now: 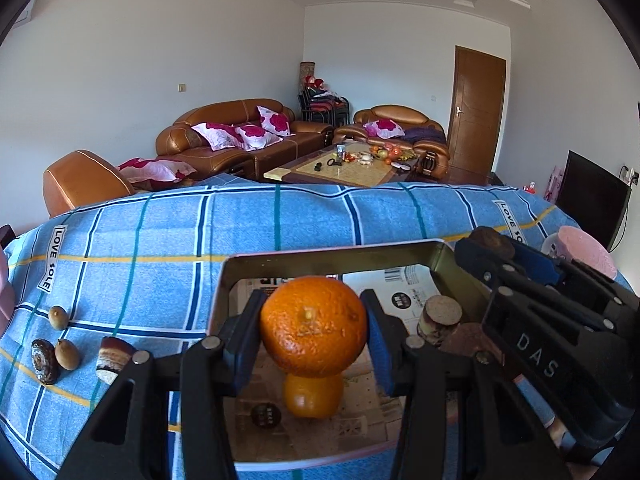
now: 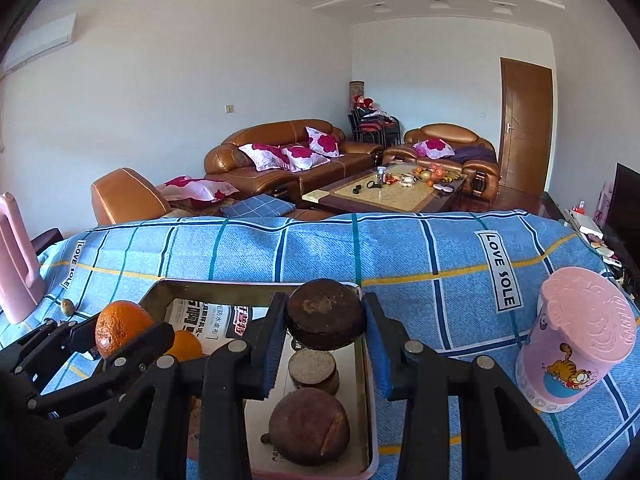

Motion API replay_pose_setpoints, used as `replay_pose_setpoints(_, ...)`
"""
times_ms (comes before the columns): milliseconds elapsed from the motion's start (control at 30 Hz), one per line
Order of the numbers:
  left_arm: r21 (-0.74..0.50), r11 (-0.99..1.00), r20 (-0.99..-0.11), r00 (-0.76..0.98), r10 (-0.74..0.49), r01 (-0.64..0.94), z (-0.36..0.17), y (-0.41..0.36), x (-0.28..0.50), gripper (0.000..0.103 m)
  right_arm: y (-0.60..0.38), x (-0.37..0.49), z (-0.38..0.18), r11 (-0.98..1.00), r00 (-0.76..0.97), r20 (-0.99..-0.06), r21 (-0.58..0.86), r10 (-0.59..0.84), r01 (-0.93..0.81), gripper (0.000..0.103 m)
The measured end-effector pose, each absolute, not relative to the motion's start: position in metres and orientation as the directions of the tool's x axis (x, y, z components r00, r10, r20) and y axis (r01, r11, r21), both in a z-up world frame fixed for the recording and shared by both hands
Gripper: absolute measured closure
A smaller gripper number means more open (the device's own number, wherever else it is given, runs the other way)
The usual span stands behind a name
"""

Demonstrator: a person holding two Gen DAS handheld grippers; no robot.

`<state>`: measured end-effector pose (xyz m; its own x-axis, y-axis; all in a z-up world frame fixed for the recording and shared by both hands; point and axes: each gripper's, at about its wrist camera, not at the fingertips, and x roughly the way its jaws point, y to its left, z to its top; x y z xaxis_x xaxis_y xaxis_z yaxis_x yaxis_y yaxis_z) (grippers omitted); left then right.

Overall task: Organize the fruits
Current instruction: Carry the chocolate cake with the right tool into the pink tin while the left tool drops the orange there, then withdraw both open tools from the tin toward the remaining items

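My left gripper (image 1: 314, 326) is shut on an orange (image 1: 314, 332) and holds it above a shallow metal tray (image 1: 332, 254). A second orange (image 1: 313, 396) lies in the tray just under it. My right gripper (image 2: 325, 320) is shut on a dark brown round piece (image 2: 325, 312) over the right side of the tray (image 2: 224, 290). Below that piece, a cork-coloured cylinder (image 2: 314, 370) and a brown round lump (image 2: 308, 428) rest in the tray. The right wrist view shows the left gripper (image 2: 116, 340) with its orange (image 2: 122, 328).
The tray sits on a blue checked cloth (image 1: 280, 220). On the cloth to its left lie two small brown fruits (image 1: 58, 317), a dark ridged piece (image 1: 45, 361) and a layered piece (image 1: 114, 358). A pink cup (image 2: 576, 344) stands at the right, a pink container (image 2: 16, 256) at the far left.
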<state>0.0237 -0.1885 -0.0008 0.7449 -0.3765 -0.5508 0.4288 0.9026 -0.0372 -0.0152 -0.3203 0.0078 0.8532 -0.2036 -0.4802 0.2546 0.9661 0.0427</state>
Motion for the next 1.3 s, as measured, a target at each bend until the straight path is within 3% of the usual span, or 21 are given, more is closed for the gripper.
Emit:
replay_pose_setpoints(500,-0.021,0.896,-0.636,0.685,-0.355,0.444,-0.011,-0.212,0.031,0.054,-0.327,-0.001,-0.006,0.968,0.829,-0.548,0.127,-0.115,0.218,0.063)
replay_pose_setpoints(767,-0.006,0.895,-0.629,0.694,-0.349,0.445,-0.011,-0.215,0.028,0.052,-0.329,0.003,-0.014,0.962,0.817,-0.576,0.201,-0.035,0.183,0.063)
replay_pose_setpoints(800,-0.001,0.895,-0.626,0.698,-0.349,0.446,-0.011,-0.215,0.027,0.050,-0.329,0.003,-0.015,0.961,0.816,-0.578,0.212,-0.024,0.178,0.062)
replay_pose_setpoints(867,0.008,0.897,-0.613,0.711,-0.346,0.443,-0.009,-0.214,0.024,0.029,-0.328,0.003,-0.013,0.960,0.819,-0.573,0.211,-0.029,0.182,0.061)
replay_pose_setpoints(933,0.018,0.901,-0.581,0.738,-0.343,0.433,-0.005,-0.211,0.017,0.014,-0.327,0.000,-0.010,0.962,0.828,-0.559,0.210,-0.031,0.178,0.055)
replay_pose_setpoints(967,0.019,0.900,-0.560,0.750,-0.352,0.436,-0.002,-0.209,0.014,0.006,-0.326,-0.003,-0.008,0.961,0.836,-0.549,0.212,-0.031,0.175,0.046)
replay_pose_setpoints(1033,0.029,0.900,-0.502,0.785,-0.364,0.435,0.005,-0.205,0.004,0.002,-0.325,-0.008,-0.002,0.962,0.855,-0.517,0.212,-0.041,0.175,0.035)
replay_pose_setpoints(1200,0.082,0.918,-0.415,0.851,-0.323,0.389,0.017,-0.195,-0.010,0.000,-0.326,-0.026,0.017,0.958,0.895,-0.428,0.181,-0.127,0.222,0.033)
replay_pose_setpoints(1300,0.082,0.938,-0.383,0.880,-0.282,0.337,0.021,-0.183,-0.010,0.000,-0.328,-0.035,0.022,0.948,0.902,-0.382,0.158,-0.200,0.277,0.025)
